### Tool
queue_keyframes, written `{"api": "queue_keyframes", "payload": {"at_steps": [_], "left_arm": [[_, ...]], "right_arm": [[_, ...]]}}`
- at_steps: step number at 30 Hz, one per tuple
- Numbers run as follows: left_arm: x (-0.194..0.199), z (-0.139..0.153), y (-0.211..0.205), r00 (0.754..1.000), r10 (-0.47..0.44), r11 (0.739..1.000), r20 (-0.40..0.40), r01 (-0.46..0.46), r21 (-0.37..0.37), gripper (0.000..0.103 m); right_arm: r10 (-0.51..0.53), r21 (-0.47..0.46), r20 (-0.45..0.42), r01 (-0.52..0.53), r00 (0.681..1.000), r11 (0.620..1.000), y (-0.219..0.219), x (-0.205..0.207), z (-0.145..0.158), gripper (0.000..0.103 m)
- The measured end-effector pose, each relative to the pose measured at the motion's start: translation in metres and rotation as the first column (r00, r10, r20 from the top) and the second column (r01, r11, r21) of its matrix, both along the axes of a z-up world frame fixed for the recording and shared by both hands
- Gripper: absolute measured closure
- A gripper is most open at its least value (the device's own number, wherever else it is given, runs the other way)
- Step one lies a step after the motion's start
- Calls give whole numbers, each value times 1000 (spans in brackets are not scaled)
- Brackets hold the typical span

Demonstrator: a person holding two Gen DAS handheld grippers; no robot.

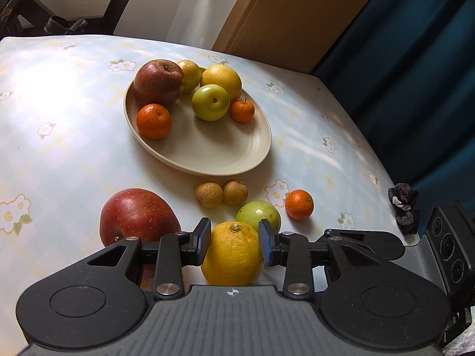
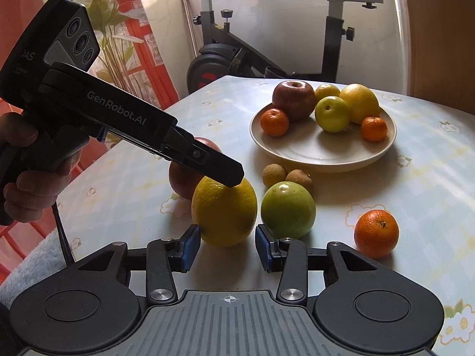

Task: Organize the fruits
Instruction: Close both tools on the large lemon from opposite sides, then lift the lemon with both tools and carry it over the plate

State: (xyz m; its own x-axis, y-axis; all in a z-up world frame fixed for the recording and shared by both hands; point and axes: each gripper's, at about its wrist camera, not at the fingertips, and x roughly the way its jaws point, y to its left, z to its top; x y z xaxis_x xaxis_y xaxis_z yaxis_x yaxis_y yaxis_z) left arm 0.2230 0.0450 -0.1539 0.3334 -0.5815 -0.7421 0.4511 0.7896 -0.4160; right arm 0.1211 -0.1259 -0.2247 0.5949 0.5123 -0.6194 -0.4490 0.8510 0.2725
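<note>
A yellow citrus [image 1: 233, 252] rests on the flowered tablecloth, and my left gripper [image 1: 234, 231] is shut on it, blue pads pressed to its sides. In the right wrist view the same citrus [image 2: 224, 213] sits just ahead of my right gripper [image 2: 227, 233], which is open, its pads beside the fruit's near edge. The left gripper's finger [image 2: 219, 169] lies over the fruit's top. Loose nearby are a red apple [image 1: 136, 216], a green fruit [image 1: 255, 212], a mandarin [image 1: 299, 204] and two brown longans [image 1: 221, 193]. The beige plate [image 1: 207, 160] holds several fruits.
A person's hand [image 2: 26, 178] holds the left gripper's handle. A small dark cloth item [image 1: 403, 210] lies at the table's right edge. An exercise bike [image 2: 225, 59] stands beyond the far edge. A blue curtain [image 1: 415, 89] hangs at the right.
</note>
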Motion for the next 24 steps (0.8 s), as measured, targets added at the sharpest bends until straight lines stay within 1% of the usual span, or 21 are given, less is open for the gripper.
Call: {"api": "queue_keyframes", "payload": {"at_steps": [4,7,11,18,24], "left_arm": [[-2,-1,3,1000,5,1000,-3,-5,1,66],[-3,-1,5,1000,8,1000,-6,-8,-3,66],[-5,0,4,1000,10,1000,2,-10,4,66],[-6,-1,6,1000,21,1000,5,-21,-4,66],[-8,0,6,1000,27,1000,5,-27,-2,66]], "right_arm": [[19,5,-10,-19,1000,1000,3,1,-4,62],[31,-8,-17,-31,999,999,7,4,-8,62],[50,-37,5,-50,999,998,12,5,-9,61],[43,-13,20,-43,999,999,10,5,-12,59],[46,-9,27,-46,999,999,10,2,-12,60]]}}
